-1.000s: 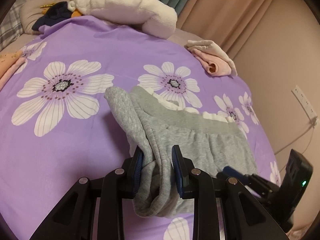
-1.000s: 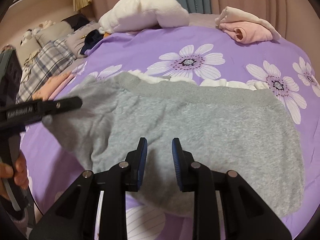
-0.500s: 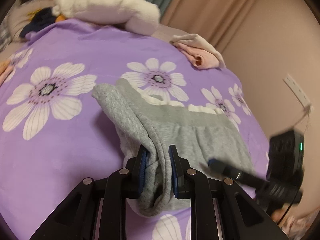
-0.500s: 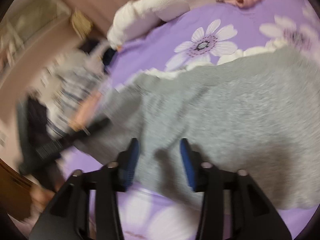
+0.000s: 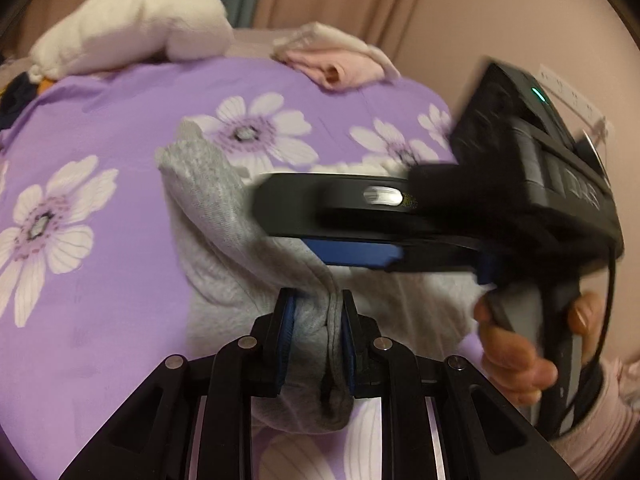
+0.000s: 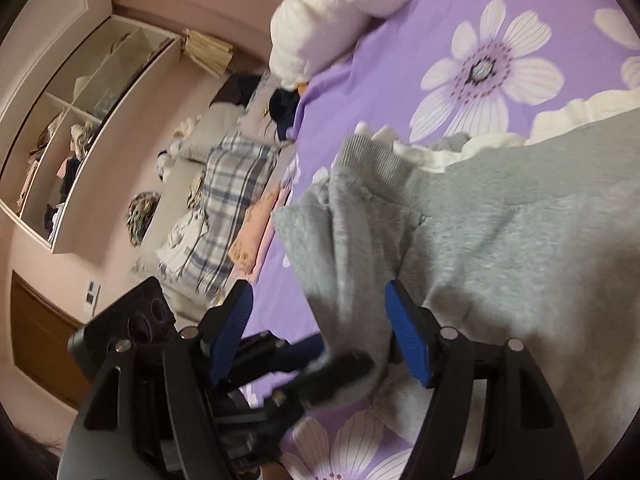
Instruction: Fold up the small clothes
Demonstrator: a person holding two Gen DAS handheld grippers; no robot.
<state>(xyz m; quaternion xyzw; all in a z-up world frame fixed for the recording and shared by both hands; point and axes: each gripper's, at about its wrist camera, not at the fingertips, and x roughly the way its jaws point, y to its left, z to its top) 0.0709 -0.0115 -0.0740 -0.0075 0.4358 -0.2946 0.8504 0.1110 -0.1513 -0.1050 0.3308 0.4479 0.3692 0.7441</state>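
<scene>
A small grey fleece garment [image 5: 216, 216] with a ribbed hem and white frill lies on the purple flowered bedspread [image 5: 100, 128]. My left gripper [image 5: 316, 344] is shut on a bunched fold of the garment's near-left edge. My right gripper [image 6: 320, 332] is open and tilted, its jaws wide on either side of a raised grey fold [image 6: 352, 240] just above the left gripper. In the left wrist view the right gripper [image 5: 360, 216] reaches in from the right, across the garment, held by a hand [image 5: 516, 360].
A white plush pillow [image 5: 132, 28] and a folded pink garment [image 5: 336, 60] lie at the bed's far side. Plaid and other clothes [image 6: 228, 184] are piled beside the bed. A shelf unit [image 6: 76, 120] stands on the wall.
The right gripper swung left across the garment, tilted and opened wider around the fold beside the left gripper. The left gripper stays shut on the grey fold, lifted slightly.
</scene>
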